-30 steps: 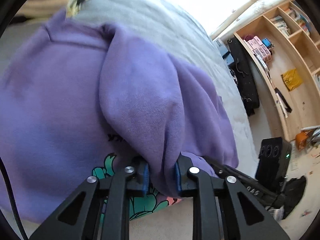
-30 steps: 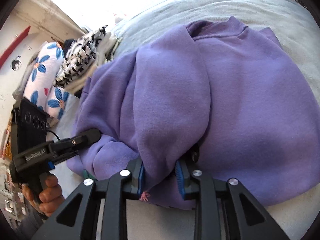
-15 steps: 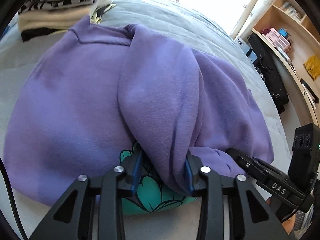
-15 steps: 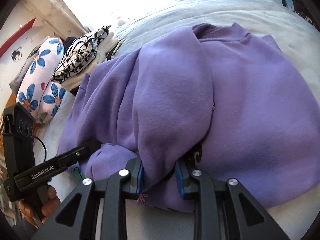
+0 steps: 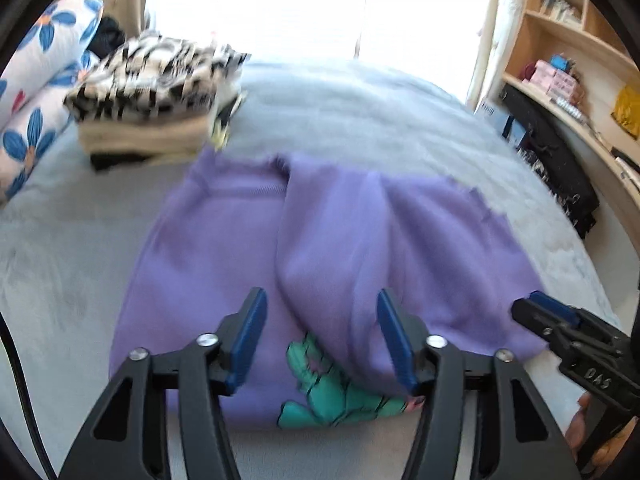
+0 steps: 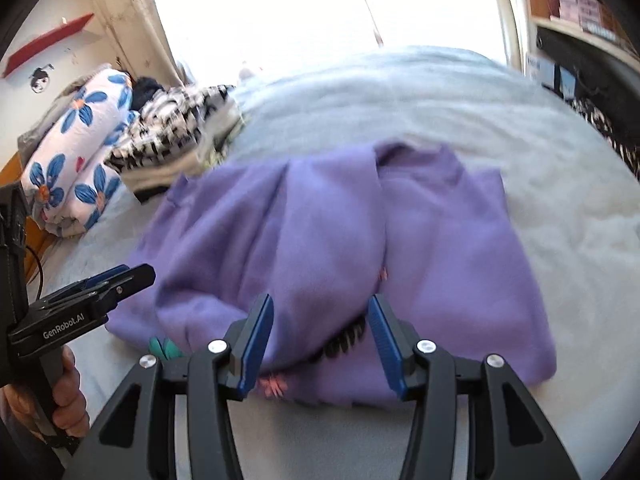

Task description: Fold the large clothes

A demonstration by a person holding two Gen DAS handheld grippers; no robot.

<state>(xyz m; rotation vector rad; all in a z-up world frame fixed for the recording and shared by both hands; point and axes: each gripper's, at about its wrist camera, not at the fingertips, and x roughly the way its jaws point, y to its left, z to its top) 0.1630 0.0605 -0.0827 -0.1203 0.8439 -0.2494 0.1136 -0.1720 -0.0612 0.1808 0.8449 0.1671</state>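
Nearby, folded clothes stack (image 5: 156, 104) beside sweatshirt (image 5: 224, 264)

Daylight floods in from a blown-out window (image 5: 320, 8) far beyond the jaws. We note motion blur over the purple sweatshirt (image 6: 328, 240) ahead of them; fisheye curvature and black vignetting darken both views' corners.
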